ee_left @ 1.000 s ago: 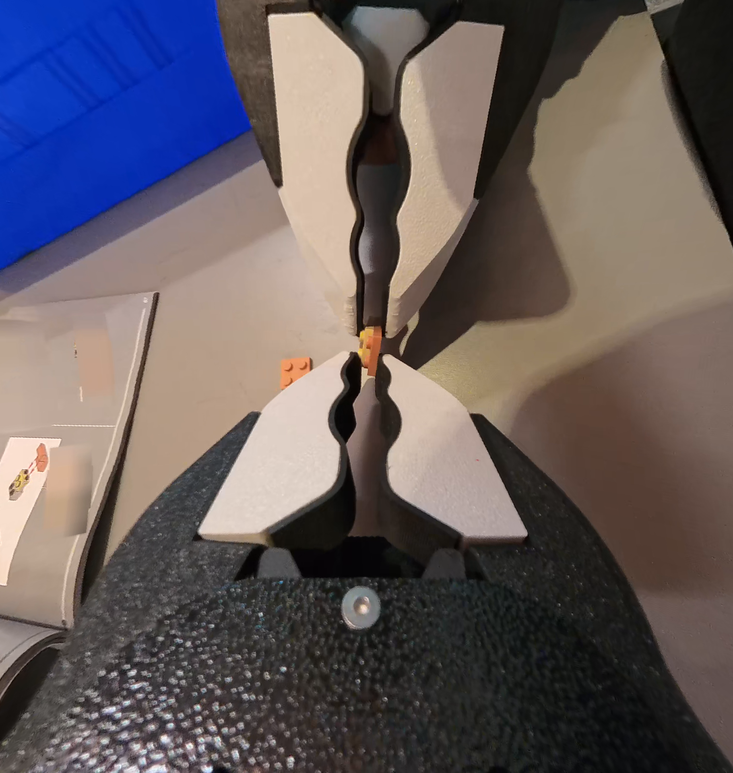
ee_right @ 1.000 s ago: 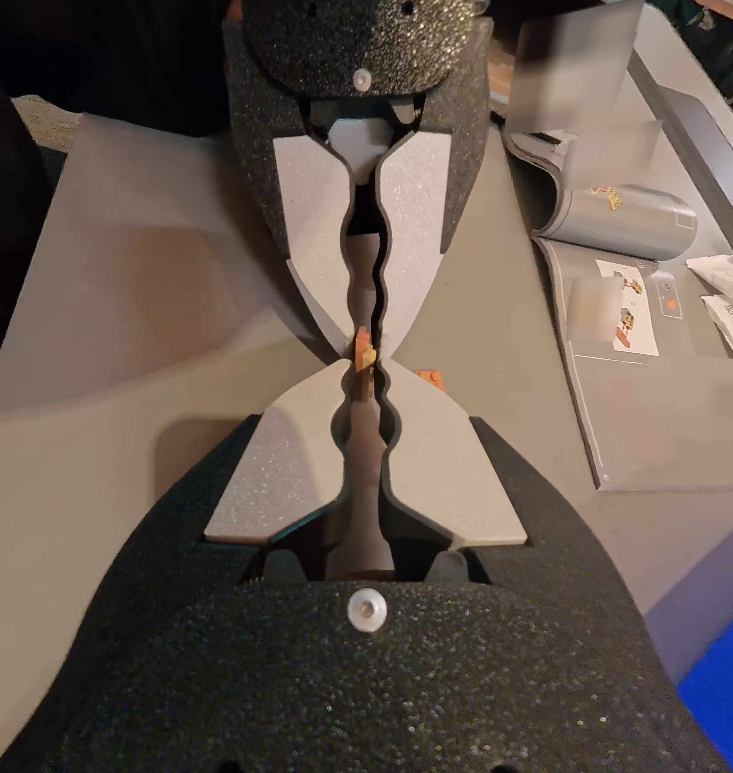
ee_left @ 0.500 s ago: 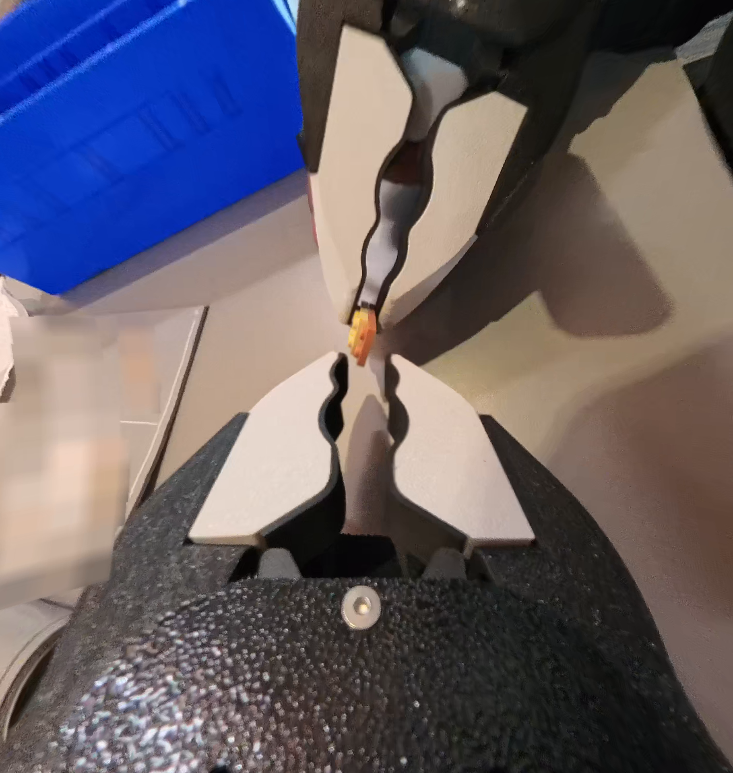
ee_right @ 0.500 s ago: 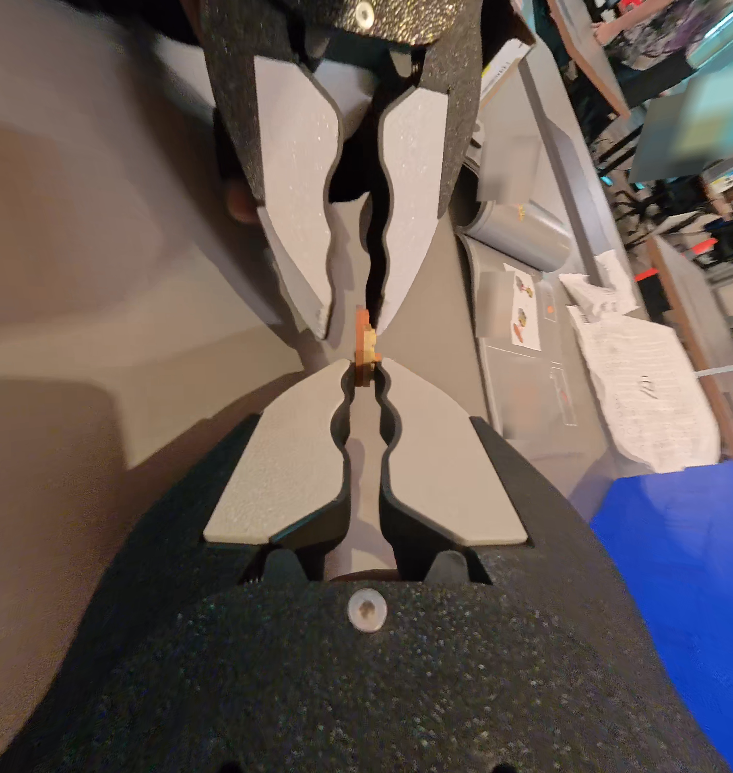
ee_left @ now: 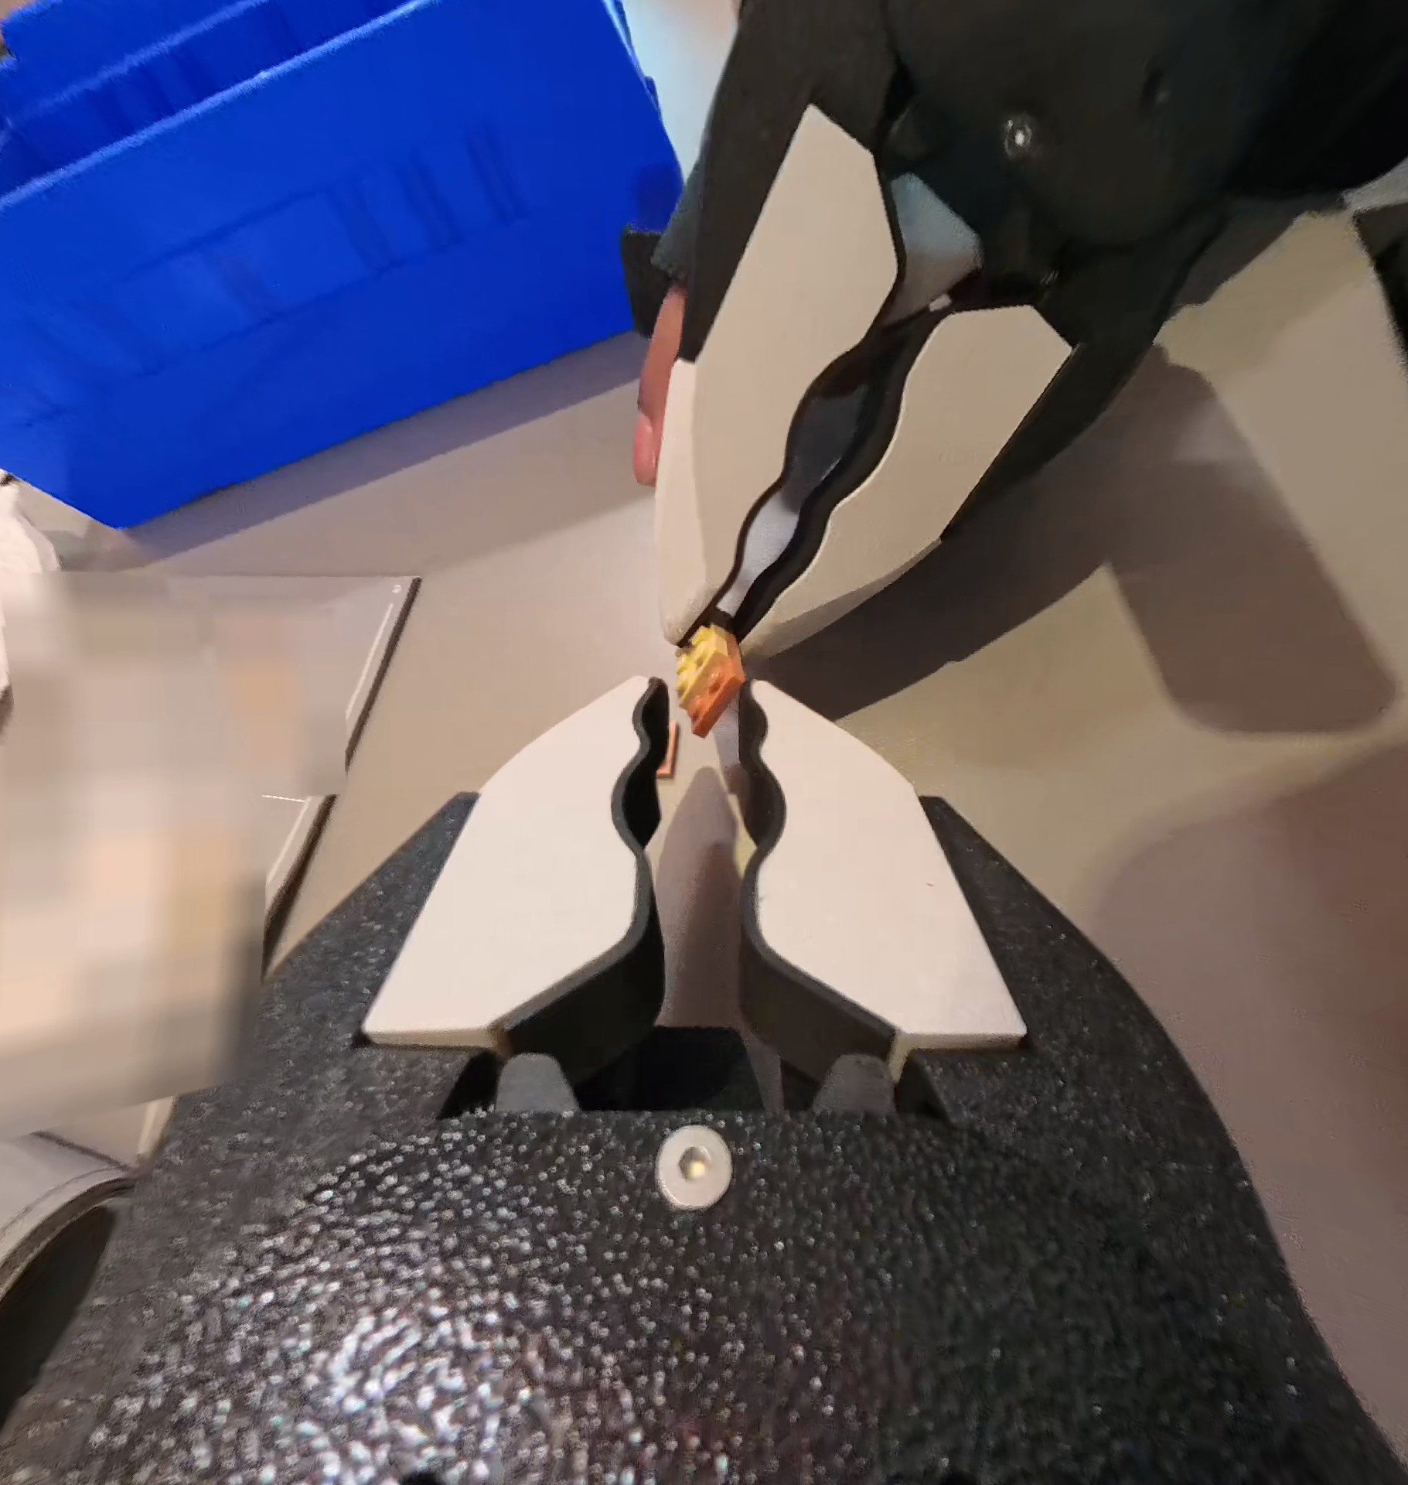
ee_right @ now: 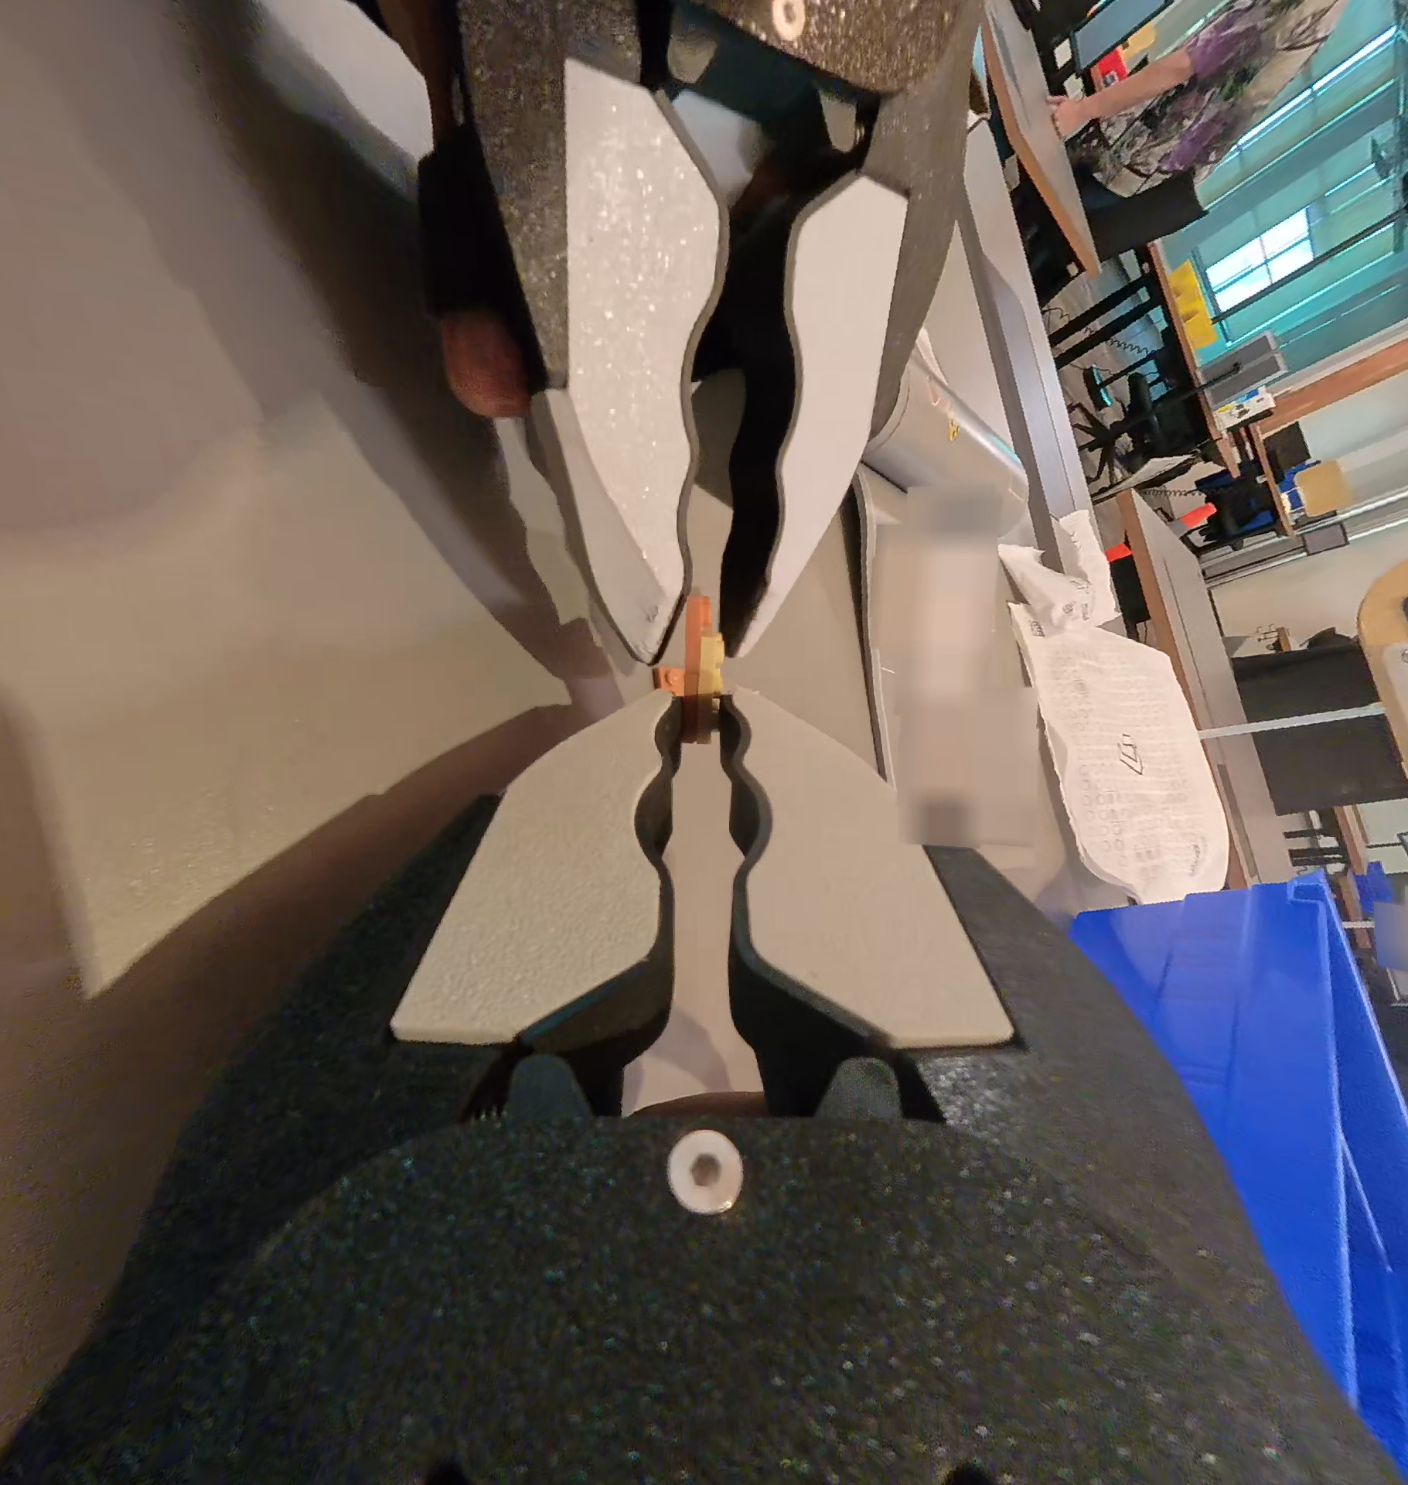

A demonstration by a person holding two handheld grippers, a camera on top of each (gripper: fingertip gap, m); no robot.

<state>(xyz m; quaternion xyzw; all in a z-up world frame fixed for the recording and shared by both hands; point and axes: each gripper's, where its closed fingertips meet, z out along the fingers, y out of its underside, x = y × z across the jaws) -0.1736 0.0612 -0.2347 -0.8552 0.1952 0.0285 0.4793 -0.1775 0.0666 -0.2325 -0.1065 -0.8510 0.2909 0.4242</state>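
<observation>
While partly visible, blue bin (ee_left: 283,241).

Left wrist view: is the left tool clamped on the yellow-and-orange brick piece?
No; the left tool stands open, and the brick piece sits in the right tool.

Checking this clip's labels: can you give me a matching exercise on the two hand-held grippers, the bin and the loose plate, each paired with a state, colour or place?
Things:
1. right hand-held gripper
2. left hand-held gripper
3. bin
4. loose orange plate

Descriptions:
a. fingers apart, gripping nothing
b. lying on the table
c. clamped on the yellow-and-orange brick piece
d. blue

Pairs: 1-c, 2-a, 3-d, 4-b
</observation>
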